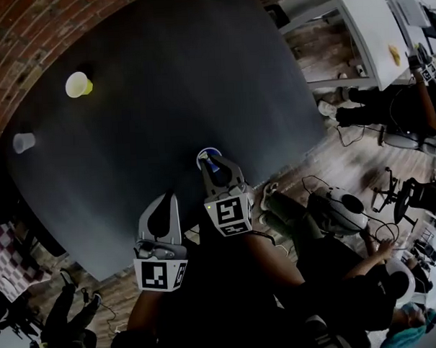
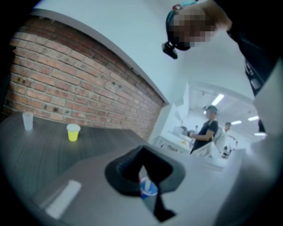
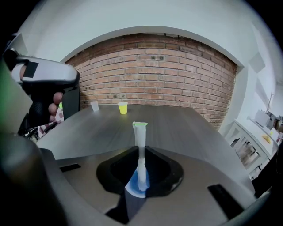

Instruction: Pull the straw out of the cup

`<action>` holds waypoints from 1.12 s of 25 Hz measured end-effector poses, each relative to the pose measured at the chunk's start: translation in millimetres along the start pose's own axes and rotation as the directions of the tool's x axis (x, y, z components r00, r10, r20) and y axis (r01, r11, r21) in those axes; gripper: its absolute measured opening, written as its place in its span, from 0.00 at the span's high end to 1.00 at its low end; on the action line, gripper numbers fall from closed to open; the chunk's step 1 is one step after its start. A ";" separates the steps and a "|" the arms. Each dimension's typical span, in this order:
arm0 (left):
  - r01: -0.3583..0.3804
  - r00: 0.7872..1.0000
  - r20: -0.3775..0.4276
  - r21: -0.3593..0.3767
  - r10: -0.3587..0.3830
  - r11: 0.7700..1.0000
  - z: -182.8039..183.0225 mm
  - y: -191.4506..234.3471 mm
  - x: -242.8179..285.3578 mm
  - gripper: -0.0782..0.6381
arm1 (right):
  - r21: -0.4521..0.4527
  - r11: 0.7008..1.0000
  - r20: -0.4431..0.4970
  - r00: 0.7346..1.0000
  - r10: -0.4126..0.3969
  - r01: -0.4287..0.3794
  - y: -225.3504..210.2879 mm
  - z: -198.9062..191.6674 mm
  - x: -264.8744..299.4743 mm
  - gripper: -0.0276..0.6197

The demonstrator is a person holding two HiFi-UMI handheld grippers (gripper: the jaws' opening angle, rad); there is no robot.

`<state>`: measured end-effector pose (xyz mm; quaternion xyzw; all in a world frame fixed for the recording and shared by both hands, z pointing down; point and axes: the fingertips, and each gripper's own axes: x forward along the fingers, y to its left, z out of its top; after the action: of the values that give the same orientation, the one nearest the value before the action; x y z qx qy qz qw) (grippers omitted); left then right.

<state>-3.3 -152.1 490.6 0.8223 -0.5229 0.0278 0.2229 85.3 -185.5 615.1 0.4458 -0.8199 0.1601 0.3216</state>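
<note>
Head view: high above, faces steeply down on dark tabletop; left claw and right claw at near edge.
Left gripper view: low, at near edge, faces across tabletop toward brick wall and far right; blue cup close.
Right gripper view: low, square to wall, cup and straw right under lens.
All three share yellow cup, clear cup.

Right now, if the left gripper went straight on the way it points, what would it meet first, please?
Probably nothing soon: the left gripper, shut and empty, points across bare table. The blue cup sits right of that line, the yellow cup far left, though depth is unclear.
</note>
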 end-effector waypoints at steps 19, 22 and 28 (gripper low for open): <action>0.068 0.995 0.066 0.053 -0.071 0.996 27.2 -23.7 -26.7 0.89 | 0.030 0.997 0.126 0.990 -0.068 0.065 5.0 30.4 -47.5 0.89; 0.095 0.993 0.065 0.064 -0.099 0.993 27.3 -28.3 -35.8 0.89 | 0.033 0.996 0.148 0.985 -0.088 0.084 9.7 36.4 -57.9 0.89; 0.143 0.986 0.073 0.084 -0.149 0.986 33.4 -30.3 -55.2 0.89 | 0.064 0.992 0.187 0.975 -0.121 0.110 27.7 43.2 -77.3 0.89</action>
<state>-8.0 -107.9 434.9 0.8668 -0.4683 -0.0009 0.1710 76.2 -145.5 531.8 0.5144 -0.8150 0.1194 0.2385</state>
